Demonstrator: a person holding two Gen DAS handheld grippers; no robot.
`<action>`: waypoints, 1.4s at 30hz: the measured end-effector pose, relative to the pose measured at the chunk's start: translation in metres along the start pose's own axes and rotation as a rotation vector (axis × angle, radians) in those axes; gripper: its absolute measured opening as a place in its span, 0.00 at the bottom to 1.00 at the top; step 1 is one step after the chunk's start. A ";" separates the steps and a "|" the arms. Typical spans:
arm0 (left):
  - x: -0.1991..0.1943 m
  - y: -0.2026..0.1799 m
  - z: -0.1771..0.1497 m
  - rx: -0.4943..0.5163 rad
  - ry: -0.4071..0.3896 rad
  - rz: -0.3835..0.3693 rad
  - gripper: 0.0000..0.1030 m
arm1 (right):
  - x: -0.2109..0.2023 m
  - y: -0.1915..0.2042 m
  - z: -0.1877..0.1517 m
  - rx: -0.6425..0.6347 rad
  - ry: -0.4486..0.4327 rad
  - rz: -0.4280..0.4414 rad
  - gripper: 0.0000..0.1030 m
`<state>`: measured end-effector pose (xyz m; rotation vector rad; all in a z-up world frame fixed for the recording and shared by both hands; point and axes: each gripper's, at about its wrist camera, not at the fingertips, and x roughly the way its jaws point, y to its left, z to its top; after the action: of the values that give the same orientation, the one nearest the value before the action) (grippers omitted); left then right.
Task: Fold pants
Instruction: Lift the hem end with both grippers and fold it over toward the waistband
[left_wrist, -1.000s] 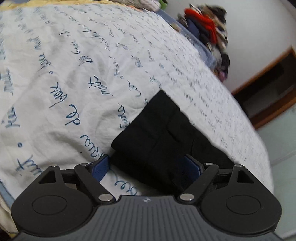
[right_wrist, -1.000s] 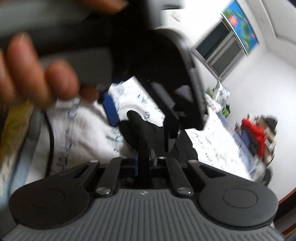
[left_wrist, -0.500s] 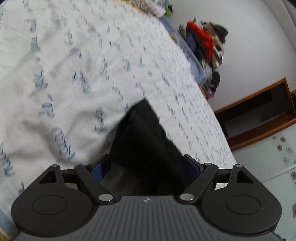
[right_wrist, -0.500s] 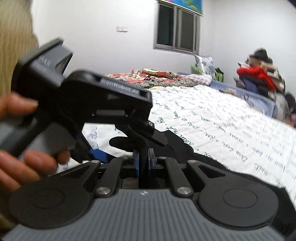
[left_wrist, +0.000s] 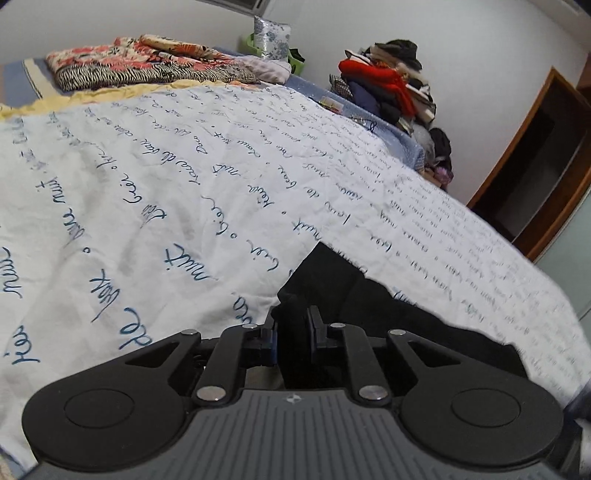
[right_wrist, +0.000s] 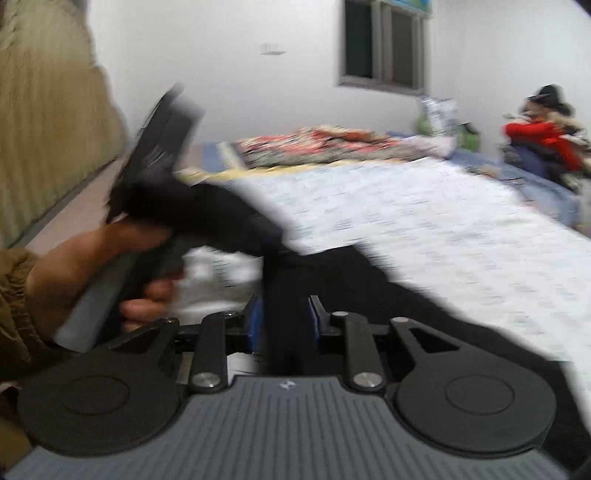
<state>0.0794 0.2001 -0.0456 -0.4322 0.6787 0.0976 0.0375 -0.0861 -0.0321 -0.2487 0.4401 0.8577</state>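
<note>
The black pants (left_wrist: 354, 288) lie folded on the white bedsheet with blue handwriting (left_wrist: 184, 177). My left gripper (left_wrist: 292, 325) is shut on a thick fold of the pants at their near edge. My right gripper (right_wrist: 286, 317) is shut on the black pants (right_wrist: 369, 280) too, with the cloth bunched between its blue pads. In the blurred right wrist view, the person's hand (right_wrist: 92, 266) holds the left gripper's body just left of the cloth.
A folded floral blanket (left_wrist: 147, 66) lies at the head of the bed. A pile of clothes with a red garment (left_wrist: 388, 85) stands at the far side. A wooden doorway (left_wrist: 535, 162) is on the right. A window (right_wrist: 384, 44) is in the back wall.
My left gripper was open around the pants and has closed on their near edge. My right gripper stays shut on the cloth and has swung round, with the view now blurred.
</note>
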 end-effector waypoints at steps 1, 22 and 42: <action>-0.001 -0.002 -0.001 0.020 0.004 0.012 0.15 | -0.009 -0.017 0.000 -0.003 0.004 -0.071 0.21; 0.041 -0.167 -0.045 0.606 -0.002 0.039 0.82 | 0.012 -0.217 -0.059 0.485 0.142 -0.188 0.19; 0.058 -0.164 -0.055 0.600 0.019 0.091 0.83 | 0.038 -0.206 -0.053 0.319 0.186 -0.411 0.03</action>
<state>0.1295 0.0249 -0.0621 0.1746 0.7095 -0.0270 0.2042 -0.2112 -0.0893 -0.1168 0.6643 0.3554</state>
